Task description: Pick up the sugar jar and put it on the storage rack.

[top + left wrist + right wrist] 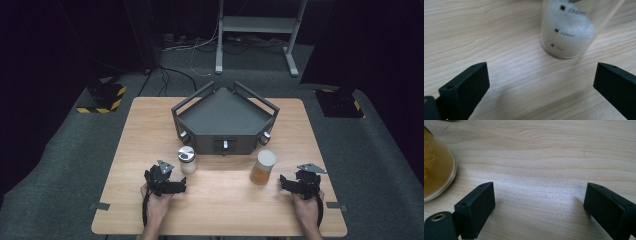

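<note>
Resting low on the light wooden tabletop [220,200], the left hand-held gripper [181,187] is pointing toward the small clear jar with a silver metal lid and white powder inside [187,160], and its black jaws are standing wide apart with nothing between them. In the left gripper view the same jar [567,35] is standing upright just ahead, a little to the right of the middle line between the jaws, with printed volume marks on its wall. The right hand-held gripper [284,183] is also lying wide and empty, near the taller clear jar with a white lid and orange-brown content [263,167]; in the right gripper view this jar [436,165] is showing at the far left edge, apart from the jaws. Behind both jars a dark grey angular metal tray with knobs on its front [225,120] is standing. For a good grasp, I think the left hand-held gripper should be turning slightly to centre the jar, moving forward level, and closing on the wall below the lid, gently, because smooth glass may be slipping or tipping.
</note>
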A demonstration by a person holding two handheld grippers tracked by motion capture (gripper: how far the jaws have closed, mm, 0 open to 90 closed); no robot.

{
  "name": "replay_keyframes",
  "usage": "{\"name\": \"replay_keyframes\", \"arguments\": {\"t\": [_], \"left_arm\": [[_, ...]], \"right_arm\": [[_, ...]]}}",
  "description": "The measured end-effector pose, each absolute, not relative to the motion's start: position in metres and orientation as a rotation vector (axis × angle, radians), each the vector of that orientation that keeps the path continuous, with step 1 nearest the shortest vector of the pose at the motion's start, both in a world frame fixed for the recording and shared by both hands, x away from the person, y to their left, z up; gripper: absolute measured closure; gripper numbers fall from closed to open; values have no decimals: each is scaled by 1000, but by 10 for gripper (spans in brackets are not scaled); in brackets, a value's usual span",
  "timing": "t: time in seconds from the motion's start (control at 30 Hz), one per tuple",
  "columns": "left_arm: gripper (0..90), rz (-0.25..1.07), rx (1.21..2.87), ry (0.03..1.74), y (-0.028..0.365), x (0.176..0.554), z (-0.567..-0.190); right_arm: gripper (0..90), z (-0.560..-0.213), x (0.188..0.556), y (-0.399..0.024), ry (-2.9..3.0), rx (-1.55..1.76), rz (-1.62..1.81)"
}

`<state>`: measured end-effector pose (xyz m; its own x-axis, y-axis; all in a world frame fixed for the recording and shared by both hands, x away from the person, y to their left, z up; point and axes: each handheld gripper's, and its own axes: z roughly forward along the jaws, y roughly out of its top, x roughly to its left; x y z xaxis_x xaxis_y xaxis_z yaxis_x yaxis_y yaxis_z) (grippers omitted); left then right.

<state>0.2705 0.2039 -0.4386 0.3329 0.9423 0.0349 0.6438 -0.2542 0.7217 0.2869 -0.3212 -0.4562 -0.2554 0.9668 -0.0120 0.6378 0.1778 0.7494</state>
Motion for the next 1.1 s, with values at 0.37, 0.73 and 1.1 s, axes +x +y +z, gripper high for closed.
{"name": "replay_keyframes", "arguments": {"t": [0.37,0.73,1.1], "left_arm": [[14,564,1986,1374,195,290,-436],[51,539,1956,1384,189,305,-438],[130,515,1930,1392,190,316,-439]], "right_arm": [[106,-456,287,-322,1967,1501,877],[109,-456,286,-322,1967,1500,878],[109,-456,286,-322,1967,1500,878]]}}
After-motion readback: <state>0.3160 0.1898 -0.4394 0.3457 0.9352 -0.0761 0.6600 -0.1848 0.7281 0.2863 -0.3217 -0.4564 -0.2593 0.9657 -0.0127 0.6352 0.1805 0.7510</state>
